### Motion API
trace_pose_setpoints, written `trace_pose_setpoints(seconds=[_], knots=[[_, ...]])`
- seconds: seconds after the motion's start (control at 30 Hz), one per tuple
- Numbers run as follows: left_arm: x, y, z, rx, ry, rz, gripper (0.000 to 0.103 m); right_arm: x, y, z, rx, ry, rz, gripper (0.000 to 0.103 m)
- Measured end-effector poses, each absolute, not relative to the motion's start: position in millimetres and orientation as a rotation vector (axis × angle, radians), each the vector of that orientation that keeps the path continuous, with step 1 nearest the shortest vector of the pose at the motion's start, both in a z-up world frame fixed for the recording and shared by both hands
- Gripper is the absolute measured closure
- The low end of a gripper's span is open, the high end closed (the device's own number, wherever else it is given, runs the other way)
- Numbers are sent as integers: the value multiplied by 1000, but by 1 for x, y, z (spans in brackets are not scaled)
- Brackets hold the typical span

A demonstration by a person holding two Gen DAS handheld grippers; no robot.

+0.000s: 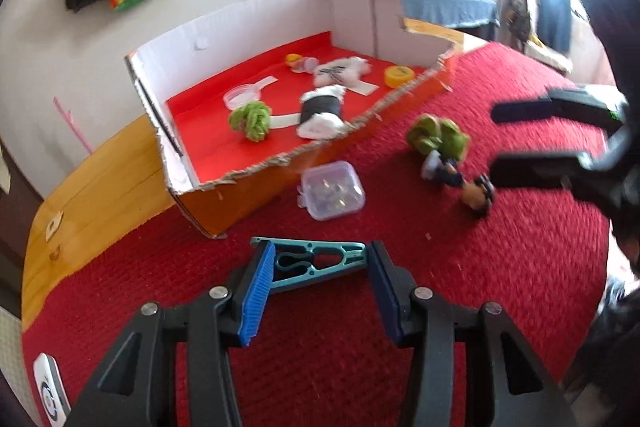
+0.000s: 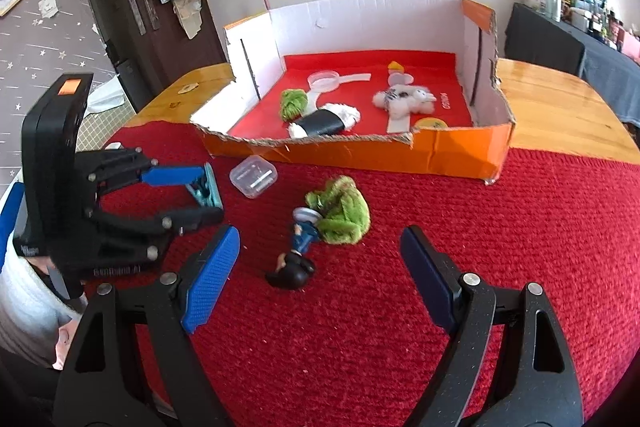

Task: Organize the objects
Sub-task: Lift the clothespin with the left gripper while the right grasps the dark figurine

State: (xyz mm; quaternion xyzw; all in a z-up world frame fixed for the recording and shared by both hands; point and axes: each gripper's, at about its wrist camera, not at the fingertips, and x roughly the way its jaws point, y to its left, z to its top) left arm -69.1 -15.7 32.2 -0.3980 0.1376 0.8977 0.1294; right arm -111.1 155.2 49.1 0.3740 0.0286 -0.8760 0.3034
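- The left gripper (image 1: 320, 269) has its jaws clamped on a teal clothes peg (image 1: 316, 263), held crosswise between the blue pads; the right wrist view shows the peg (image 2: 206, 189) pinched at the tips and clear of the red cloth (image 2: 520, 247). That grip suits carrying it over the low torn front wall of the cardboard box (image 1: 248, 175).
- The box is the landmark. Inside it lie a green knot toy (image 1: 250, 119), a black-and-white roll (image 1: 322, 111), a white plush (image 1: 340, 71), a clear scoop (image 1: 242, 95) and a yellow disc (image 1: 398, 75). They look already sorted, so I judge the box to be the collecting place.
- Just in front of the box, on the cloth, sits a small clear plastic case (image 1: 332, 191). Further out from the box lie a green plush (image 2: 340, 211) and a small dark-haired figurine (image 2: 296, 259), touching each other.
- The right gripper (image 2: 320, 279) has its jaws spread wide and empty, aimed at the figurine and the plush, probably its next pick.
- Hard to make out: the left wrist view is motion-blurred, the case's contents are only glints, the figurine's face is turned away, and the box's front wall hides part of the yellow disc in the right wrist view. The wooden desk (image 2: 560, 99) shows only beyond the cloth.
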Motion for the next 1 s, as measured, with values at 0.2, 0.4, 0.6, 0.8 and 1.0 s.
trace_pose_setpoints(seconds=[0.2, 0.4, 0.6, 0.8, 1.0], knots=[[-56, -14, 31, -1118, 478, 2570, 53, -114, 147, 49, 1026, 81, -2289, 20], [-53, -32, 33, -1124, 258, 2645, 52, -105, 143, 49, 991, 110, -2323, 20], [-40, -27, 43, -1080, 147, 2727, 33, -99, 145, 44, 991, 119, -2345, 20], [-37, -24, 45, -1117, 34, 2891, 25, -98, 158, 45, 970, 84, -2391, 20], [-41, -37, 33, -1292, -255, 2907, 25, -102, 167, 38, 1011, 52, -2386, 20]])
